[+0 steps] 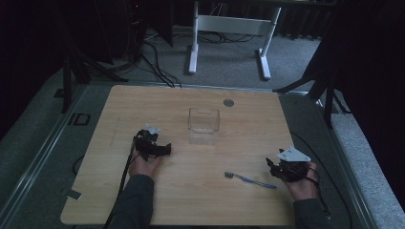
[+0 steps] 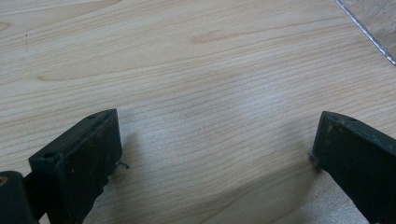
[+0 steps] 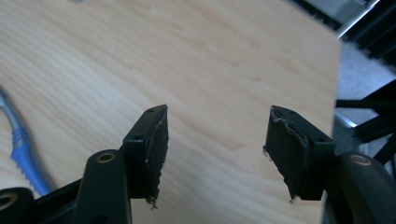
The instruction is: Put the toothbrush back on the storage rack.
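Note:
A blue toothbrush (image 1: 250, 179) lies flat on the wooden table (image 1: 200, 200), bristle head to the left. My right gripper (image 1: 282, 168) hovers just right of its handle end, open and empty; in the right gripper view the toothbrush (image 3: 18, 144) shows at the left edge, beside the right gripper (image 3: 215, 144). A clear plastic box (image 1: 204, 125) stands near the table's middle. My left gripper (image 1: 155, 145) rests left of the box, open with bare wood between its jaws (image 2: 215, 149). A corner of the box (image 2: 373, 28) shows at the top right of the left gripper view.
A small grey round disc (image 1: 229, 102) sits in the tabletop behind the box. Beyond the table, white desk legs (image 1: 193, 47) and cables lie on grey carpet. Black stands flank both far corners. The table's right edge (image 3: 337, 93) is close to the right gripper.

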Motion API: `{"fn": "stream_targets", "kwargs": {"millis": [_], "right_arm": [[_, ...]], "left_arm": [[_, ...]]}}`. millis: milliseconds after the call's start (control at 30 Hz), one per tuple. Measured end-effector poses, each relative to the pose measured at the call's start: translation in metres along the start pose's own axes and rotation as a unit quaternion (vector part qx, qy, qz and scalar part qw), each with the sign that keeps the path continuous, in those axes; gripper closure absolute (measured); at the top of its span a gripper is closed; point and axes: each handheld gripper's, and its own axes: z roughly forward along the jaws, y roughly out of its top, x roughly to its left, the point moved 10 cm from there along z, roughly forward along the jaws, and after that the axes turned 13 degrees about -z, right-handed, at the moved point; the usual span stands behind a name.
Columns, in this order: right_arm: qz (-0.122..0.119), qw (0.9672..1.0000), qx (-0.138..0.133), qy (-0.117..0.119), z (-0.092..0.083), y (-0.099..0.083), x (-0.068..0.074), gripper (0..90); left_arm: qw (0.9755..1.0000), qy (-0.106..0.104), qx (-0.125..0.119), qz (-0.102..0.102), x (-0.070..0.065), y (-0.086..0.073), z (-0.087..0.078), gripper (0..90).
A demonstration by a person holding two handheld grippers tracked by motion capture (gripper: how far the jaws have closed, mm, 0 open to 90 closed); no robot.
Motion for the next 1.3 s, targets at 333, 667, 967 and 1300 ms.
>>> {"fn": "stream_targets", "kwargs": {"millis": [333,667,967,1300], "right_arm": [[-0.028,0.9993,0.004,-0.022,-0.007,0.016,-0.007,41.1],[-0.047,0.9988,0.012,-0.010,-0.012,0.027,-0.005,45.3],[-0.063,0.9972,0.035,0.017,-0.013,0.025,0.001,49.9],[-0.068,0.9946,0.054,0.057,-0.013,0.027,0.011,51.0]], "left_arm": [[1.0000,0.002,0.000,-0.002,0.000,0.000,0.000,1.6],[1.0000,0.002,0.000,-0.003,0.000,0.000,0.000,1.6],[1.0000,0.003,0.000,-0.004,0.000,0.000,0.000,1.6],[1.0000,0.004,-0.001,-0.005,0.000,0.000,0.001,1.6]]}}
